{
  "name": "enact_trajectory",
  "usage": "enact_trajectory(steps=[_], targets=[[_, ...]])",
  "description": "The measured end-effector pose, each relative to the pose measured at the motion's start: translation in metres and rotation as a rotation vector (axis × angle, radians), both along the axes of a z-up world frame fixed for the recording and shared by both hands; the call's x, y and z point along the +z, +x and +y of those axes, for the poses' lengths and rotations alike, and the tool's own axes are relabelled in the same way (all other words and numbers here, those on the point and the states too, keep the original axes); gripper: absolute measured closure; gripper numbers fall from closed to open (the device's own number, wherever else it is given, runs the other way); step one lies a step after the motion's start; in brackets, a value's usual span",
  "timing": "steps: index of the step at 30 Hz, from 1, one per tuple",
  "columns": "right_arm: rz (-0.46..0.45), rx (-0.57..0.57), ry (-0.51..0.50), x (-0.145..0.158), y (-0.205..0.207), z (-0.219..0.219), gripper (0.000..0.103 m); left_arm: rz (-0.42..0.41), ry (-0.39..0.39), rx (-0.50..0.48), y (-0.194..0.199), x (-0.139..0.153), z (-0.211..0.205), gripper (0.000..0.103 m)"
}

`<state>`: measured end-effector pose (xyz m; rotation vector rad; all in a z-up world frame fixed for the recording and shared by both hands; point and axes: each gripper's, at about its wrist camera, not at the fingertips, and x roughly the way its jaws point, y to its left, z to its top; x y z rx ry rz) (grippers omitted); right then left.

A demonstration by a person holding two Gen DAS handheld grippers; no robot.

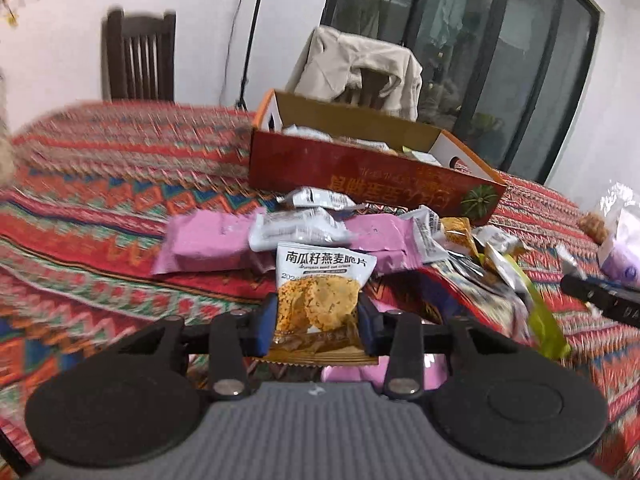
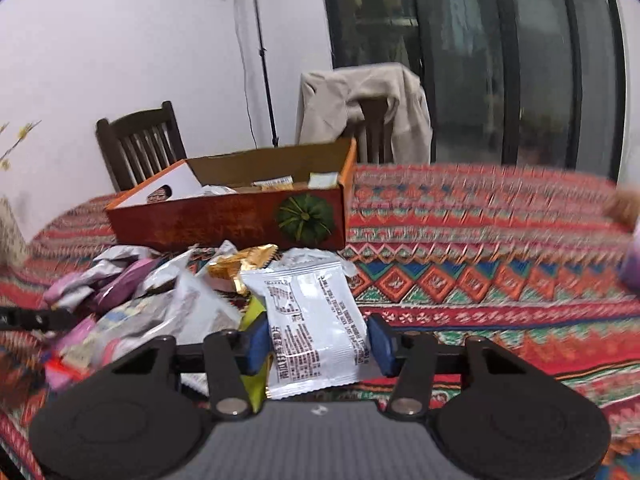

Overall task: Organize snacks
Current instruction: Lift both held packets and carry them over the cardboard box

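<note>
A white and orange pumpkin seed oat crisp packet [image 1: 324, 268] stands upright between the blue pads of my left gripper [image 1: 317, 322], which is shut on its lower half. In the right wrist view, my right gripper [image 2: 320, 342] is shut on a white foil packet [image 2: 308, 296] with its printed back facing me; both pads touch its sides. Behind both lies a loose pile of snacks, among them pink packets [image 1: 208, 246] and a gold one [image 2: 244, 264]. Farther back stands an open red cardboard box [image 1: 360, 176] [image 2: 224, 220] with a pumpkin picture and a few packets inside.
A patterned red tablecloth [image 2: 480, 264] covers the table. Two dark wooden chairs [image 1: 140, 60] stand behind it, one draped with a beige jacket [image 2: 360, 100]. A purple-white bag [image 1: 620, 248] lies at the right edge. A light stand [image 2: 264, 60] rises by the wall.
</note>
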<state>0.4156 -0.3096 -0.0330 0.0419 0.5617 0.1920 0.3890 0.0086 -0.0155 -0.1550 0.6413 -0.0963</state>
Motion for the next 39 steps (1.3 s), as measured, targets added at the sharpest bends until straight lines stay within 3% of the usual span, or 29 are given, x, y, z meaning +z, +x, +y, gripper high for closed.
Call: enact_trajectory(steps=[10,19,27,33,39], targets=[[-0.151,0.036,-0.043,0.051,-0.131,0.032,0.052,-0.191,0.155,0.041,-0.121,0.061,0.003,0.062],[-0.205,0.024,-0.036,0.082,-0.202,0.033,0.052,-0.275,0.128,0.028,-0.175,0.083,0.011,0.062],[-0.235,0.031,-0.031,0.097,-0.217,0.036,0.052,-0.317,0.097,0.016,-0.188,0.095,0.018,0.062],[-0.242,0.036,-0.019,0.099,-0.209,0.038,0.052,-0.304,0.077,0.016,-0.174,0.099,0.023,0.062],[-0.285,0.105,0.004,0.129,-0.180,0.030,0.052,-0.313,0.057,-0.118,-0.130,0.143,0.028,0.062]])
